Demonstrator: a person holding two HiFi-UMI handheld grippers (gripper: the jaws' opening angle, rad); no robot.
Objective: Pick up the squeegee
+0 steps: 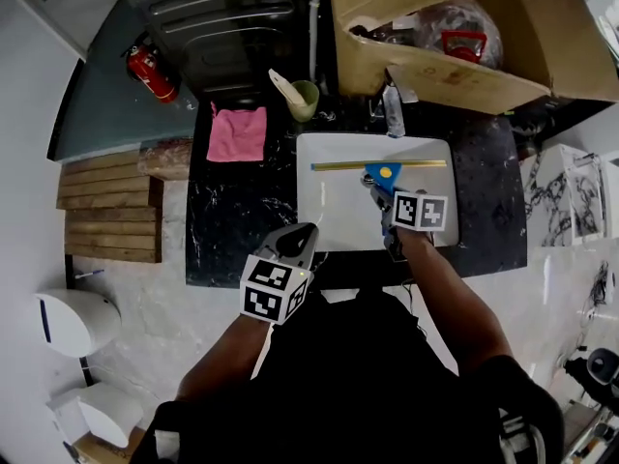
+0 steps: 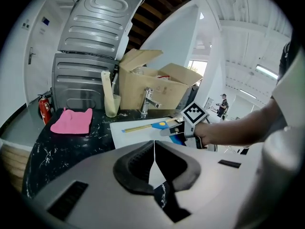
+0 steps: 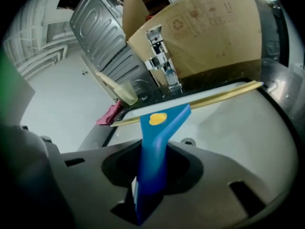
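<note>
- Your left claw [image 1: 302, 234], nearest you, is clenched on nothing at the front edge of the black marble bench [image 1: 242, 216].
- Sunk in that bench lies the white rectangular sink [image 1: 334, 216].
- Your right claw [image 1: 382, 196] grasps the blue-handled, yellow-bladed squeegee [image 1: 384, 172] by its handle, over the sink.

Your light is soft and even. In the head view the white sink [image 1: 338, 216] is the brightest patch, and the black counter [image 1: 232, 220] around it reads dim. Every view bulges fisheye-style and goes dark at the corners. Beyond the sink, a window [image 2: 195, 67] blows out; the squeegee [image 3: 155, 147] nearest your right lens is slightly soft.
</note>
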